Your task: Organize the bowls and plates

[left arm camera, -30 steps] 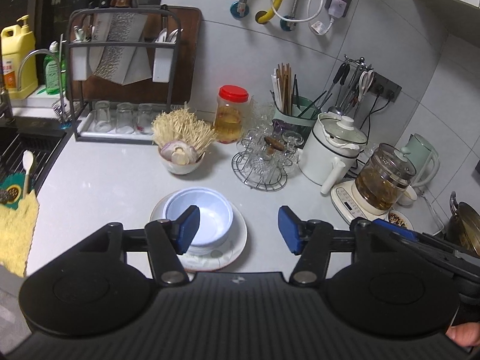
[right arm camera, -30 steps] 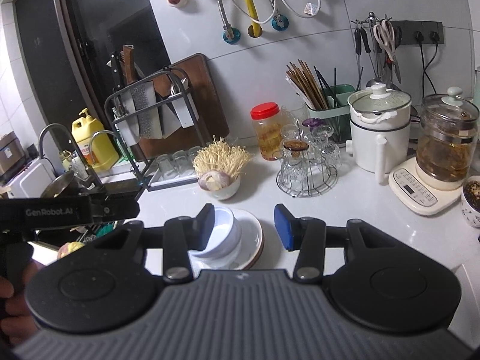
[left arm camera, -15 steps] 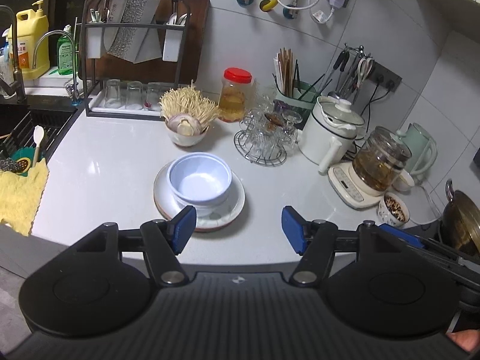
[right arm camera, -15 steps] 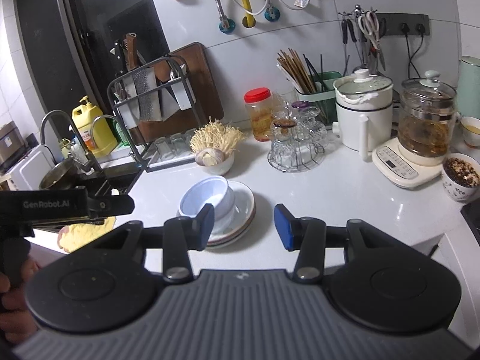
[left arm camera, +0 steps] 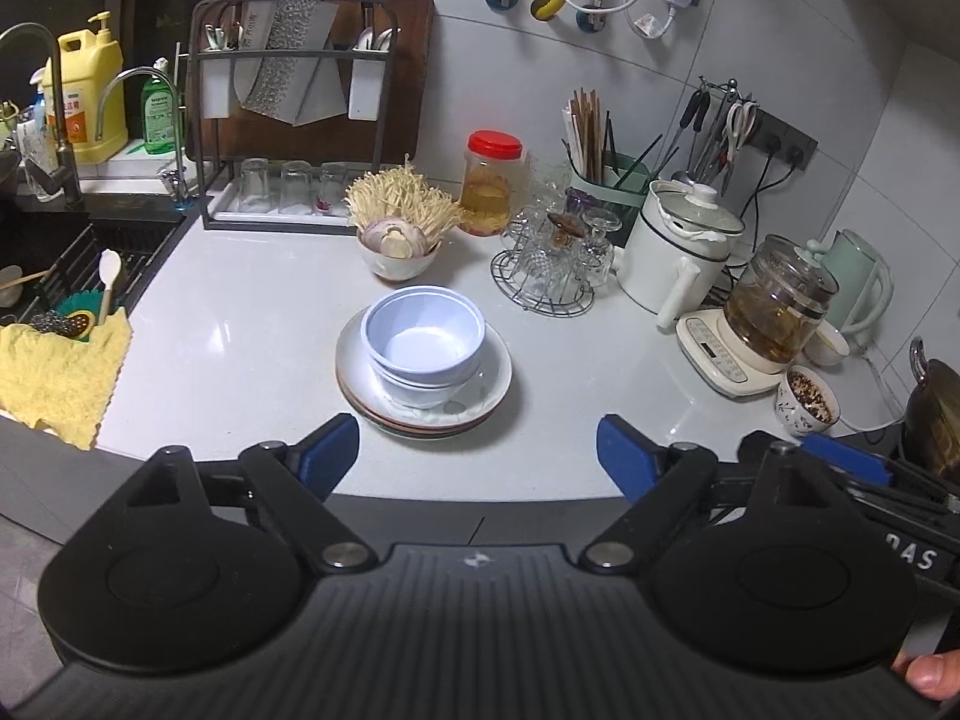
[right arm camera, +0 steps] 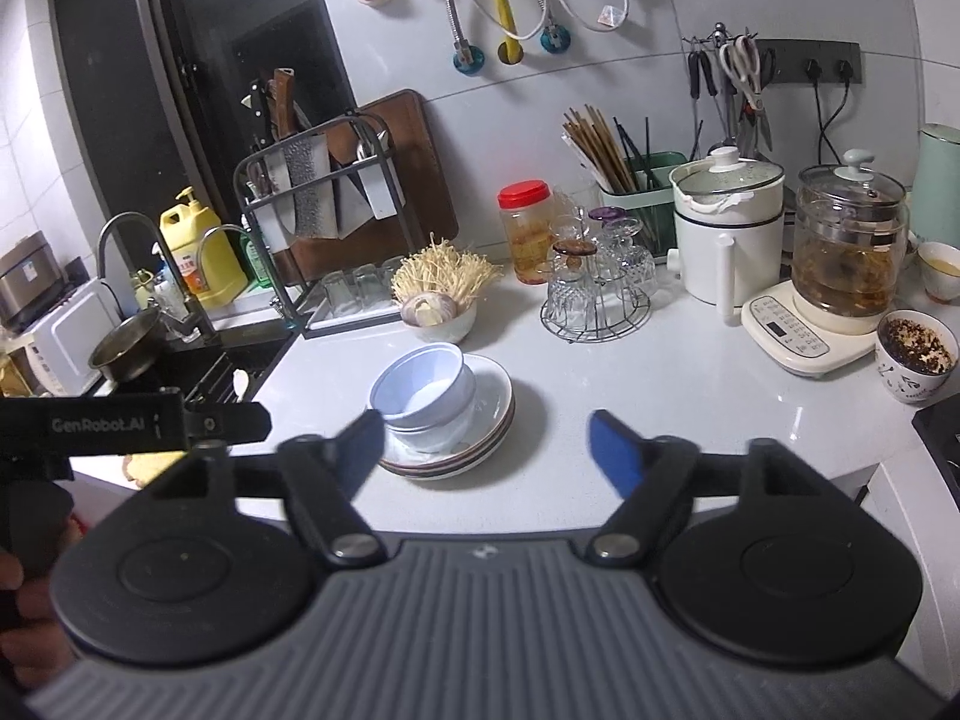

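Two nested pale-blue bowls [left arm camera: 425,343] sit on a stack of plates [left arm camera: 487,385] near the front edge of the white countertop [left arm camera: 240,324]. Left gripper [left arm camera: 478,457] and right gripper [right arm camera: 487,443]: jaws spread wide, empty, held off the counter edge. At 12 o'clock from the stack, a bowl of enoki mushrooms [left arm camera: 397,228]; at 2 o'clock, a wire rack of glasses [left arm camera: 549,261].
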The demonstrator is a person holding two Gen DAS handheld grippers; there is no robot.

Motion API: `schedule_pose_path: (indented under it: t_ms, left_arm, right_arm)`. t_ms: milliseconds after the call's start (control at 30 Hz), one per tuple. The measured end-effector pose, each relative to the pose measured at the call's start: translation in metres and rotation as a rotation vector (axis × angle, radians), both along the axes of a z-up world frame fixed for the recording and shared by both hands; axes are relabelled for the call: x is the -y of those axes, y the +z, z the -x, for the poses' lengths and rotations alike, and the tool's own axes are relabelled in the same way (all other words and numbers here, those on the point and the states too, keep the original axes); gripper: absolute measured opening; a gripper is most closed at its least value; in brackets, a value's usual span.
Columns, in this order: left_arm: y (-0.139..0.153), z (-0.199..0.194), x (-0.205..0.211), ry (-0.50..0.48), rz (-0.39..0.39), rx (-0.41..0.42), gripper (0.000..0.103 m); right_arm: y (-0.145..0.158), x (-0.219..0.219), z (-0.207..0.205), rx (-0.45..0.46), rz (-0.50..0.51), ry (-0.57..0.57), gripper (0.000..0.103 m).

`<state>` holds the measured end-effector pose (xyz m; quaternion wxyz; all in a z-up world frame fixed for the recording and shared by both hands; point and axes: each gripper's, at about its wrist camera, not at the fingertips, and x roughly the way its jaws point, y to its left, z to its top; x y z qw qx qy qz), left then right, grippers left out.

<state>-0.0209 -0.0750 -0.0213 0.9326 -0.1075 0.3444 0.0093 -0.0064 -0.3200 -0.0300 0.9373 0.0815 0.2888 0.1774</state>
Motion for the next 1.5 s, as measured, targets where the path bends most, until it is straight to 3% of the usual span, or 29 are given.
schedule_pose_path:
  t_ms: [700,1500]
  left_arm:
    - [0.002,0.038,0.008,0.008,-0.054,0.004,0.098]
    - [0.009,0.037,-0.001,0.025,-0.071,-0.001,0.098]
  right_arm:
    - [0.003,0.008,0.033,0.023,0.008,-0.001,0.081]
    - [0.007,0.004,0.035,0.036,0.010,-0.019,0.081]
